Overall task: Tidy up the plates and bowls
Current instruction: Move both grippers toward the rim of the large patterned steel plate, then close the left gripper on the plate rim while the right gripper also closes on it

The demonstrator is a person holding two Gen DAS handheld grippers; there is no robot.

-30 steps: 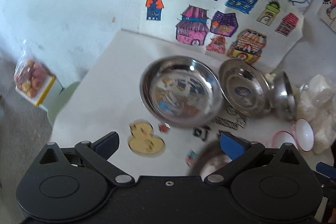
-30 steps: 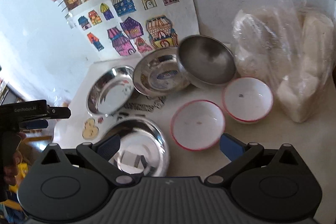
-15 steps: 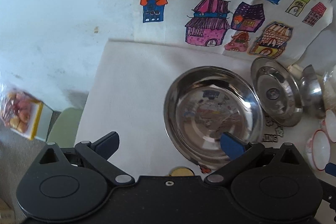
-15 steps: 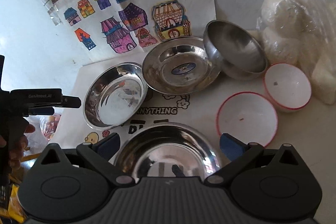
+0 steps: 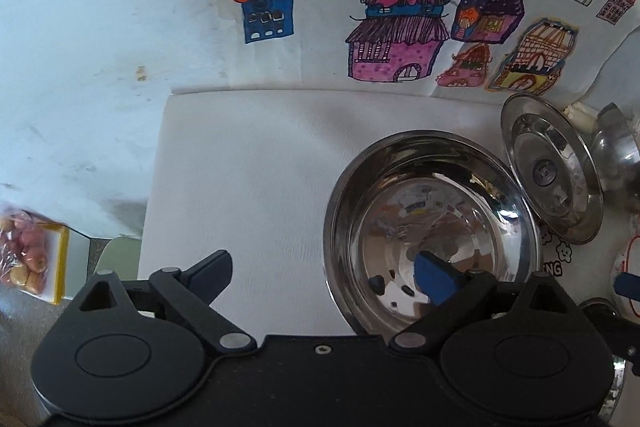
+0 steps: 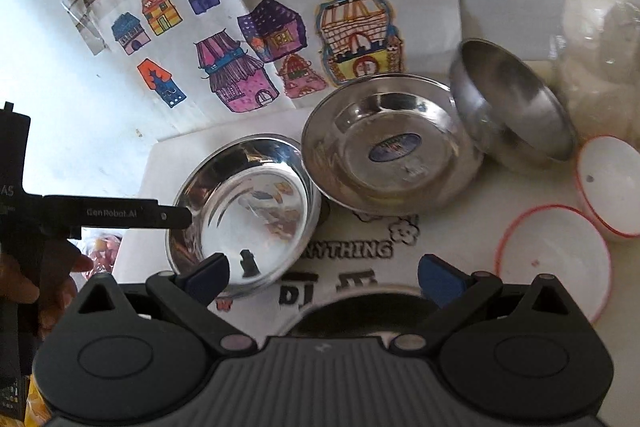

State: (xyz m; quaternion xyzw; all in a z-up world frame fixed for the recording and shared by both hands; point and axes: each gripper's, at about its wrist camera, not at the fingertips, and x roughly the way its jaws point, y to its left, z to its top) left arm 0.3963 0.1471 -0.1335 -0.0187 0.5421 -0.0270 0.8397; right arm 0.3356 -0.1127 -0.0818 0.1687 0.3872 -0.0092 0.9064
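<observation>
A: Closer now, the left gripper [image 5: 322, 273] hangs over the deep steel bowl [image 5: 430, 231], which fills far more of the left wrist view than a second ago; the duck sticker below it has dropped out of sight.

B: Jaws?

A: Closing a little from full spread, one blue pad inside the bowl's rim, one outside, neither pressing yet. I'd judge a grip on that rim is next.

B: And the right wrist view?

A: Its gripper [image 6: 322, 279] has advanced too, jaws spread and empty, above a steel dish [image 6: 348, 311] at the bottom edge.

B: Count?

A: Beside the deep bowl: one wide steel plate [image 6: 394, 157], one tilted steel bowl [image 6: 512, 111], two white red-rimmed bowls [image 6: 554, 259]. Six pieces.
</observation>
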